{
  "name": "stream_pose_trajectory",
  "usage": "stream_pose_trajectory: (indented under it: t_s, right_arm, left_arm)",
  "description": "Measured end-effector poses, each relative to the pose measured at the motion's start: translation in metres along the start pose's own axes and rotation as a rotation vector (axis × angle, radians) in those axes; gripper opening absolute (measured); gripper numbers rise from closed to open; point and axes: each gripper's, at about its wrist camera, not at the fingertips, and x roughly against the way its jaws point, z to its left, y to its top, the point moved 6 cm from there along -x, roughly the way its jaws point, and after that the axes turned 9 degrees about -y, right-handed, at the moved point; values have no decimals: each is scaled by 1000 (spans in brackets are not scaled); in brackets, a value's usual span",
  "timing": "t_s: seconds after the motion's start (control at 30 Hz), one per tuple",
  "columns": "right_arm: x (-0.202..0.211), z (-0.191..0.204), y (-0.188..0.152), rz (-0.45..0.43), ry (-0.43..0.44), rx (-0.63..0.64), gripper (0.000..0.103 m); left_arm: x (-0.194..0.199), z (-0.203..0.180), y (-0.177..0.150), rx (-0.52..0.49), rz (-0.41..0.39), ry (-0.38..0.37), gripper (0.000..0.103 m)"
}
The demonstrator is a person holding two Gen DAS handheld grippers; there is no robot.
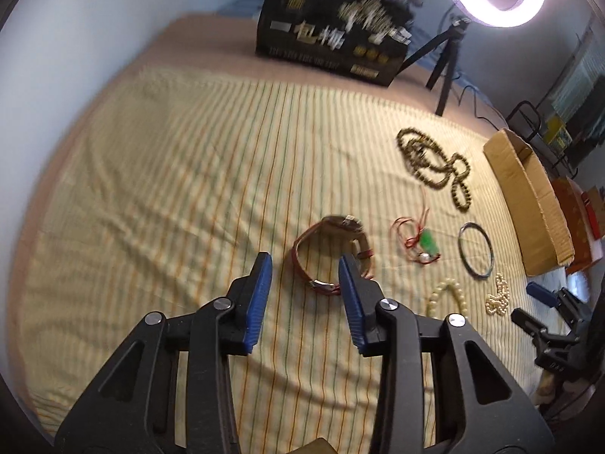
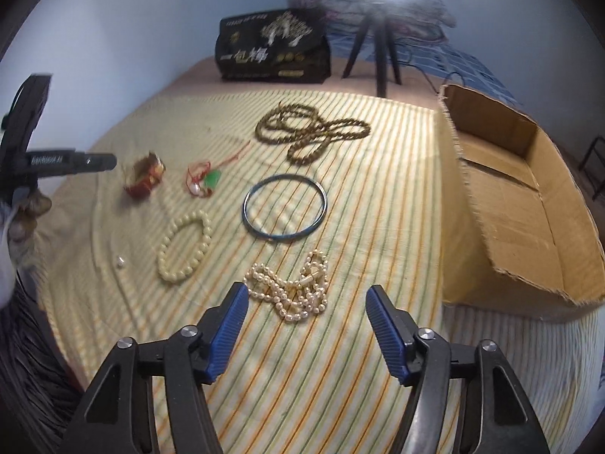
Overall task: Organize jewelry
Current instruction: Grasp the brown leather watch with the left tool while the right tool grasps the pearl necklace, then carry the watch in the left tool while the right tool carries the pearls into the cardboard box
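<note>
Jewelry lies on a striped cloth. A red-strap watch sits just ahead of my open, empty left gripper. Beside it lie a green pendant on red cord, a metal bangle, a brown bead necklace, a cream bead bracelet and a small-pearl necklace. My right gripper is open and empty, just short of the small-pearl necklace. An open cardboard box stands at the right.
A black printed box and a ring-light tripod stand at the far edge. A loose pearl lies left of the bracelet. The left gripper's body shows at the left of the right wrist view.
</note>
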Motion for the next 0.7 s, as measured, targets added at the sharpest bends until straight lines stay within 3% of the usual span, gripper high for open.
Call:
stream_pose_trajectory:
  t_s: [0.1, 0.43, 0.47, 0.53, 0.63, 0.7]
  right_arm:
    - [-10, 6, -2, 13, 13, 25, 64]
    - [-35, 12, 3, 39, 10, 44, 61]
    - [-35, 12, 3, 37, 8, 48, 58]
    - [-33, 14, 3, 36, 14, 53, 37]
    - [-31, 14, 2, 39, 38, 41, 21]
    - [-29, 13, 1, 41, 45, 32, 13]
  left_arm:
    - [-16, 11, -3, 40, 37, -8, 35]
    - [-42, 16, 2, 55, 54, -13, 29]
    - [-43, 15, 2, 49, 52, -8, 28]
    - [-45, 15, 4, 40, 48, 3, 20]
    - [-47, 16, 5, 41, 42, -6, 9]
    - [-48, 15, 5, 40, 38, -5, 7]
